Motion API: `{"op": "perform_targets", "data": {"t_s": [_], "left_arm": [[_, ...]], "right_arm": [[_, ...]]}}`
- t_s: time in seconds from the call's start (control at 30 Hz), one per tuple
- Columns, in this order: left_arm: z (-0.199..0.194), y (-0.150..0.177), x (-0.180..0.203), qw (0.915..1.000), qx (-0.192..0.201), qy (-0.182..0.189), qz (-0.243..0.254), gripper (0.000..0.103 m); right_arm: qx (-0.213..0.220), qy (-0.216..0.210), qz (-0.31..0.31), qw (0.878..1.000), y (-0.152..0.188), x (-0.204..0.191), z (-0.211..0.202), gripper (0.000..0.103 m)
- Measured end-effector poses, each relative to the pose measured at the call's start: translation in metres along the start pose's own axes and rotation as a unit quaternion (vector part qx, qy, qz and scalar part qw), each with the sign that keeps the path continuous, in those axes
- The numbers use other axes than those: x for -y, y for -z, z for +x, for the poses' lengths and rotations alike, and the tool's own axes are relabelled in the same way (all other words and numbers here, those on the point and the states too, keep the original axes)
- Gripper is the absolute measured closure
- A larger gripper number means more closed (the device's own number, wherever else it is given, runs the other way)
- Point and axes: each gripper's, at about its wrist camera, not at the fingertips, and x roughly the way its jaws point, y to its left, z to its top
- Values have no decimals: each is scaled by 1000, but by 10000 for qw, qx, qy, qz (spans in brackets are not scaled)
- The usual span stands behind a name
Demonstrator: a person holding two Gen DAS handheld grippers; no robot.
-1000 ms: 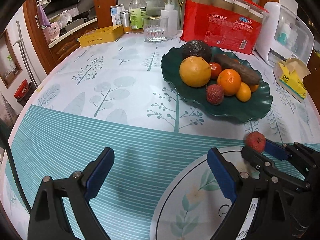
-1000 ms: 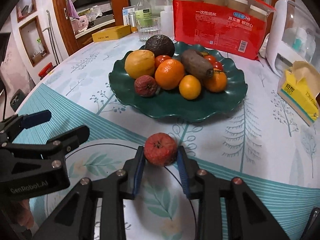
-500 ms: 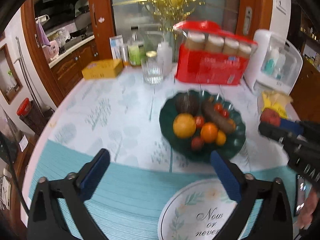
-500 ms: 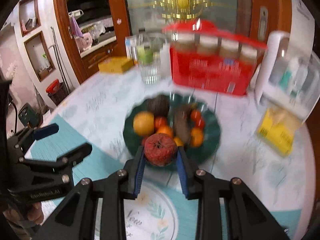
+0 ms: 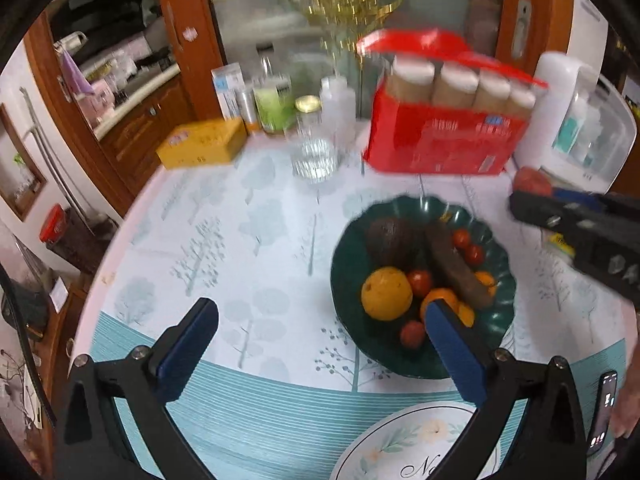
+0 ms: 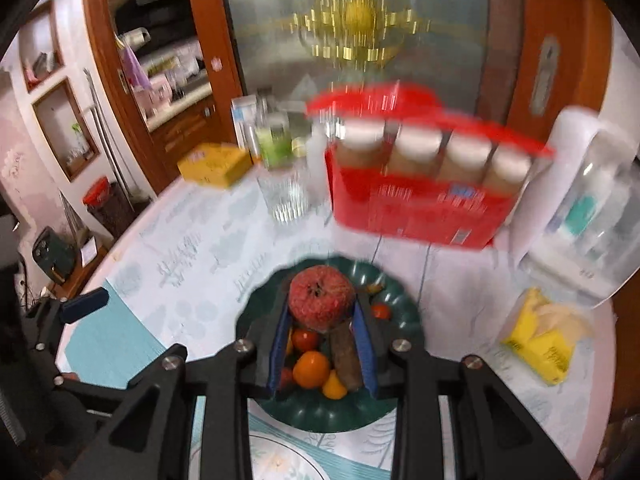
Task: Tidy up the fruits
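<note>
**Red fruit carried over the plate**

While the right hand-held gripper (image 6: 322, 312) clamped the wrinkled round red fruit (image 6: 322, 298), it hung above the dark green scalloped plate (image 6: 404, 308) of piled fruit. Beside it, the left hand-held gripper (image 5: 320, 344) gaped, holding nothing. Lowering into a free gap, then releasing, seemed next.

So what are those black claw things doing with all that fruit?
A person is tidying fruit with a grabber in each hand. The right gripper is squeezing a red fruit and holding it up in the air over the green plate, which already holds an orange, little tomatoes and other fruit. The left gripper is wide open, holding nothing, and hangs above the table beside the plate.
</note>
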Motion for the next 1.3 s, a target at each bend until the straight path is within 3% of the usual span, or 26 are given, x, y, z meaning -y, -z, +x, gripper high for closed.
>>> {"op": "perform_targets", "data": {"t_s": [0.23, 0.53, 0.63, 0.9, 1.3], "left_arm": [[62, 16, 1, 9986, -499, -156, -97, 0], [91, 17, -5, 9965, -686, -236, -412, 0], [90, 20, -8, 9963, -684, -232, -458, 0], [60, 26, -6, 9978, -531, -188, -363, 0], [-53, 69, -10, 9992, 67, 328, -209, 0]], "right_arm": [[-757, -278, 191, 9966, 28, 1, 86, 72], [-1240, -531, 556, 9893, 41, 12, 118, 69], [-1104, -630, 679, 9896, 39, 17, 110, 64], [-864, -438, 775, 9923, 46, 21, 79, 64], [-278, -72, 758, 9967, 99, 0, -41, 64]]}}
